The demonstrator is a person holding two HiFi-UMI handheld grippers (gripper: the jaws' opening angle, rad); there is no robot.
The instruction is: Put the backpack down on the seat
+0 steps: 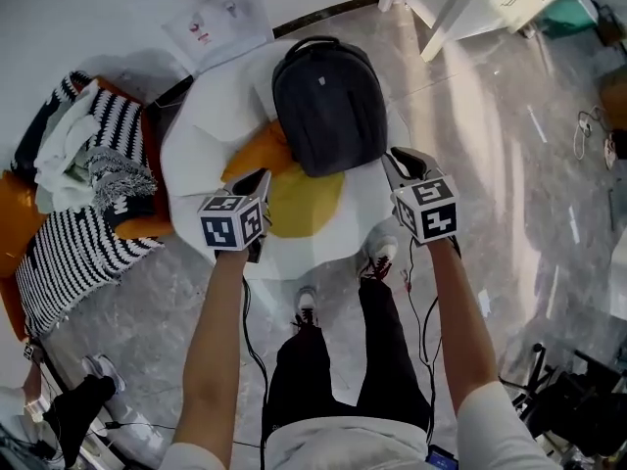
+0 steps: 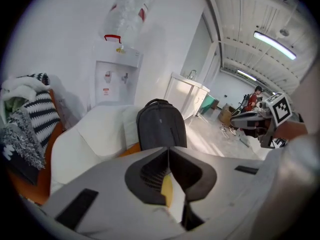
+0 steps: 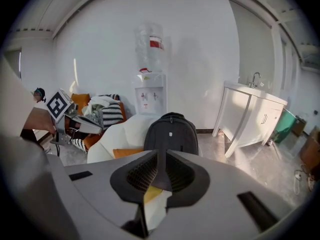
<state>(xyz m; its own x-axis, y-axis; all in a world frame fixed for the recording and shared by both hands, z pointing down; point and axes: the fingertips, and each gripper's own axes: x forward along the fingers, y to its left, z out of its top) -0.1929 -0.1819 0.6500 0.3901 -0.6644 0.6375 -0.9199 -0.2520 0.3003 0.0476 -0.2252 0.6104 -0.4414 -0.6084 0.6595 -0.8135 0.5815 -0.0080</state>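
The dark grey backpack (image 1: 328, 106) stands upright on the seat, a white fried-egg-shaped chair (image 1: 201, 135) with a yellow yolk cushion (image 1: 304, 204), and leans on its back. Neither gripper touches the backpack. My left gripper (image 1: 263, 176) hovers near the seat's front left, over the yolk's edge, jaws together and empty. My right gripper (image 1: 397, 160) hangs at the front right of the backpack, jaws all but together with nothing between them. The backpack (image 2: 161, 126) shows beyond the left jaw tips (image 2: 168, 149), and the backpack (image 3: 171, 134) likewise beyond the right jaw tips (image 3: 161, 151).
An orange cushion (image 1: 260, 150) lies under the backpack's left side. Striped and white blankets (image 1: 88, 184) are heaped on an orange chair at left. A water dispenser (image 1: 216, 23) stands behind the seat, a white sink cabinet (image 3: 252, 114) at right. My feet (image 1: 377, 258) stand at the seat's front edge.
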